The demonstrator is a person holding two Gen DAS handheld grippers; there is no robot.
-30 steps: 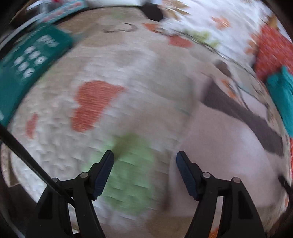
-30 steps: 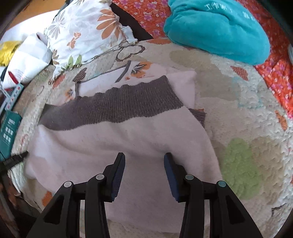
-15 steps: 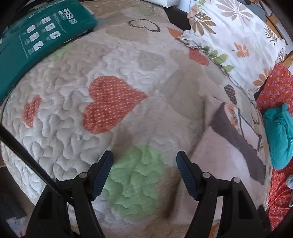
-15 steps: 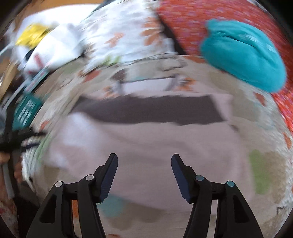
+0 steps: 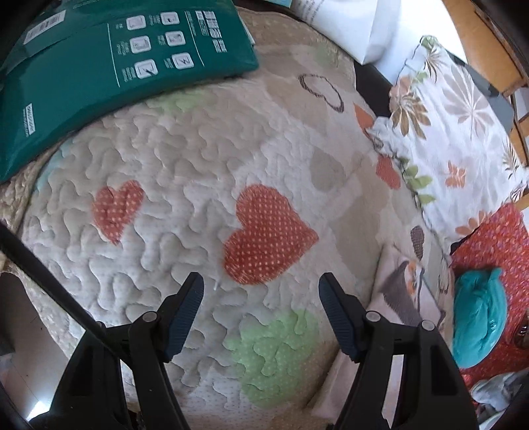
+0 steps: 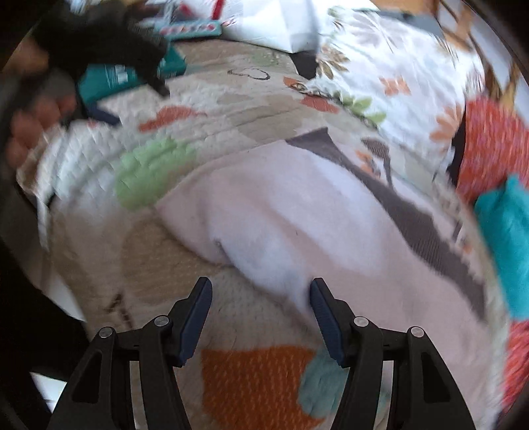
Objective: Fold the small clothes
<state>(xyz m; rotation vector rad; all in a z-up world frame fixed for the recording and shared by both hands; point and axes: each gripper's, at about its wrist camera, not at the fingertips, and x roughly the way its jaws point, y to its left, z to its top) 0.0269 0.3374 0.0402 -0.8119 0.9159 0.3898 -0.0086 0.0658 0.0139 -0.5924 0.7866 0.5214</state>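
A pale pink garment (image 6: 297, 211) with a dark grey knit band (image 6: 426, 225) lies folded on the quilted bedspread (image 5: 185, 185). My right gripper (image 6: 261, 291) is open and empty, hovering over the garment's near left edge. My left gripper (image 5: 259, 287) is open and empty over bare quilt, left of the garment, whose edge (image 5: 400, 291) shows at the right of the left wrist view. The left gripper and the hand holding it also appear, blurred, at the top left of the right wrist view (image 6: 99, 43).
A green plastic package (image 5: 109, 66) lies at the quilt's far left. A floral pillow (image 5: 456, 132) and a white pillow (image 5: 347, 29) sit at the back. A teal cloth bundle (image 5: 479, 317) rests on red floral fabric (image 5: 496, 238) to the right.
My left gripper has swung left, away from the garment, over the quilt. My right gripper has moved toward the garment's left edge and its jaws have opened wider.
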